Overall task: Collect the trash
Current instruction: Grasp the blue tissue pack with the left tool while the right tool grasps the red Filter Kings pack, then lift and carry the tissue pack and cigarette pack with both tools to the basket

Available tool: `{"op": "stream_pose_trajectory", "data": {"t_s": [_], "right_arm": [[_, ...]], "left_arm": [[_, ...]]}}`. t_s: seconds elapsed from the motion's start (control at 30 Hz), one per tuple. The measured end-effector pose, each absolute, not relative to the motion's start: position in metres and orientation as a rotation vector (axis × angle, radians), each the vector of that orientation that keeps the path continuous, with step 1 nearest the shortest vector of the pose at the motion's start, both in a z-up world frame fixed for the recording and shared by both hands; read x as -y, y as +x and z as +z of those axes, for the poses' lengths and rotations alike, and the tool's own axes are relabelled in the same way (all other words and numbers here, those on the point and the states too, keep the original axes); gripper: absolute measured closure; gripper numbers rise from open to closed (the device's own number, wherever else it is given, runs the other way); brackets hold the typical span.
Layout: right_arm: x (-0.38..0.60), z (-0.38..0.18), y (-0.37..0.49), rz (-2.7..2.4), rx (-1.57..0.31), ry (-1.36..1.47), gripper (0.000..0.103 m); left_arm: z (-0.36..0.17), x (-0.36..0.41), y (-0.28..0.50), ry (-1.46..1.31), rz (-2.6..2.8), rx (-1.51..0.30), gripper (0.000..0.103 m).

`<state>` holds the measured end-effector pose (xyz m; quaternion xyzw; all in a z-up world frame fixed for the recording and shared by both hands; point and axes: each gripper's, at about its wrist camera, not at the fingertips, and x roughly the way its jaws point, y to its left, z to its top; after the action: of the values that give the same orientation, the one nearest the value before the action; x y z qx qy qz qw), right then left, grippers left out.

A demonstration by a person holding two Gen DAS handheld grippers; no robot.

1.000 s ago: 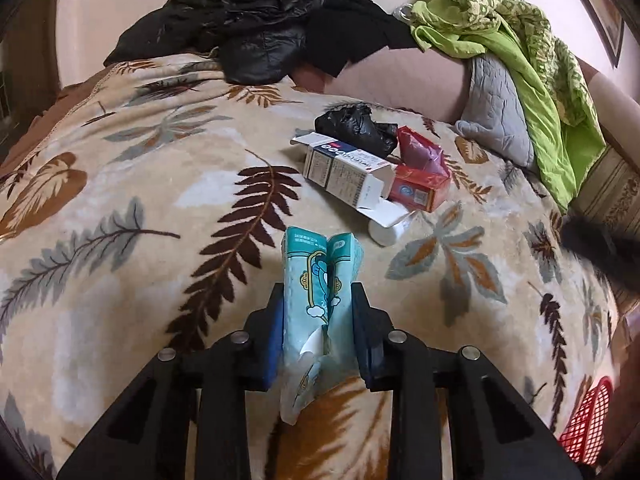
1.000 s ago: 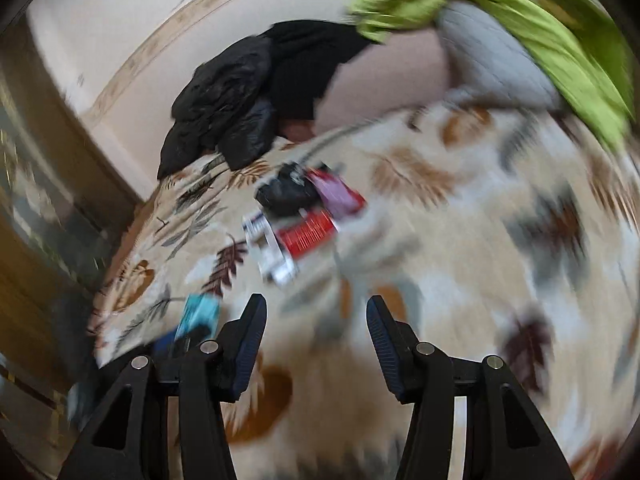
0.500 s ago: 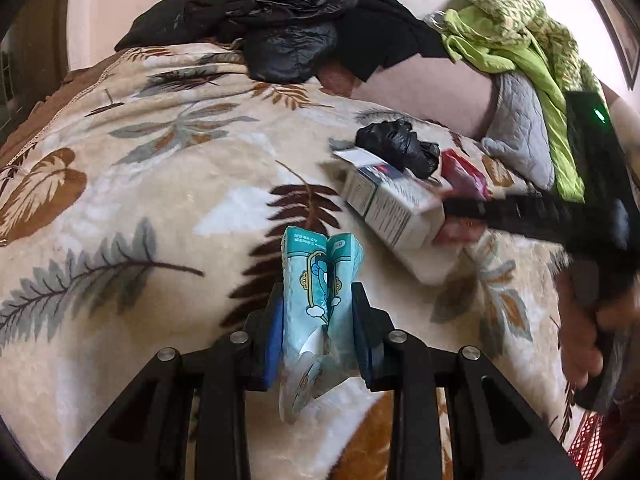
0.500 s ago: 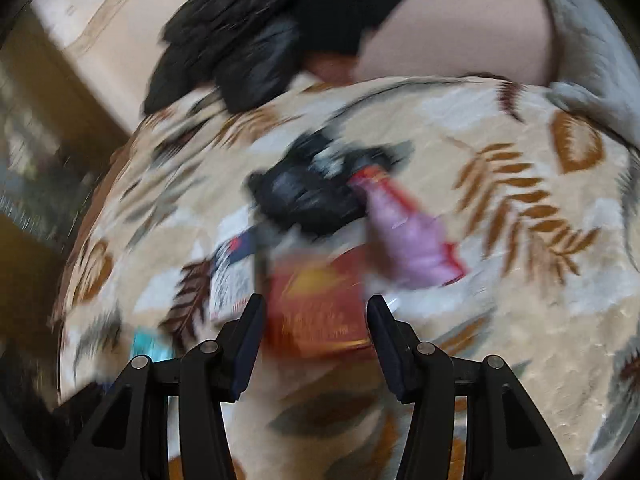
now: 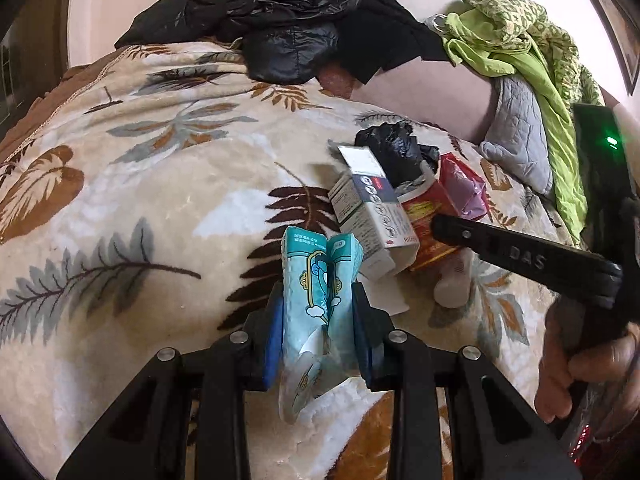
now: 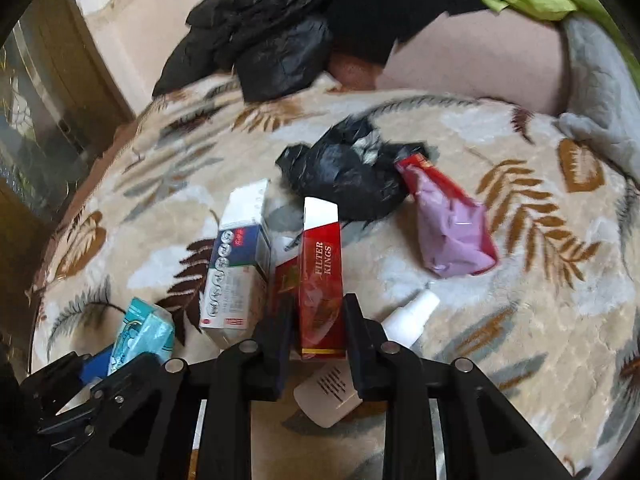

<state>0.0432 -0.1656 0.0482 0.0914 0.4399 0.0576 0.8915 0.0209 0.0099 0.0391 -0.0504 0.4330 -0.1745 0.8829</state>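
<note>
My left gripper (image 5: 318, 316) is shut on a teal tissue pack (image 5: 316, 280), held above the leaf-patterned blanket (image 5: 120, 200); the pack also shows in the right wrist view (image 6: 142, 334). My right gripper (image 6: 318, 332) is shut on a red "Filter Kings" carton (image 6: 322, 280). Beside it lie a white and blue box (image 6: 236, 268), a crumpled black bag (image 6: 344, 172), a purple and red pouch (image 6: 452, 228) and a white bottle (image 6: 360, 364) under the fingers. In the left wrist view the right gripper (image 5: 516, 256) reaches in from the right onto the red carton (image 5: 424, 212).
Black jackets (image 5: 280, 24) and green clothes (image 5: 532, 52) hang over the sofa back. A grey quilted cloth (image 5: 516, 136) lies at the right. A red mesh basket (image 5: 580, 440) shows at the lower right edge.
My right gripper moved in over the trash pile and closed on the red carton, which now stands tilted up. My left gripper keeps the tissue pack and has shifted slightly closer to the pile.
</note>
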Motion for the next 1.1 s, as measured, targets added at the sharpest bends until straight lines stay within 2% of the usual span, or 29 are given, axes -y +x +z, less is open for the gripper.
{"op": "stream_pose_trajectory", "data": {"t_s": [0.37,0.63,0.87,1.1], "right_arm": [[0.200,0.073,-0.095,0.033,-0.754,0.366,0.078],[0.207,0.090,-0.180,-0.014,-0.658,0.332,0.078],[0.228,0.088,-0.219,0.000,-0.621,0.447,0.078],[0.228,0.089,-0.220,-0.006,-0.615,0.462,0.078]], "left_arm": [[0.055,0.013,-0.009,-0.073,-0.465,-0.815,0.073],[0.071,0.028,-0.055,0.033,-0.457,-0.729,0.073],[0.081,0.025,-0.115,0.125,-0.382,-0.676,0.073],[0.083,0.032,-0.145,0.212,-0.312,-0.604,0.073]]}}
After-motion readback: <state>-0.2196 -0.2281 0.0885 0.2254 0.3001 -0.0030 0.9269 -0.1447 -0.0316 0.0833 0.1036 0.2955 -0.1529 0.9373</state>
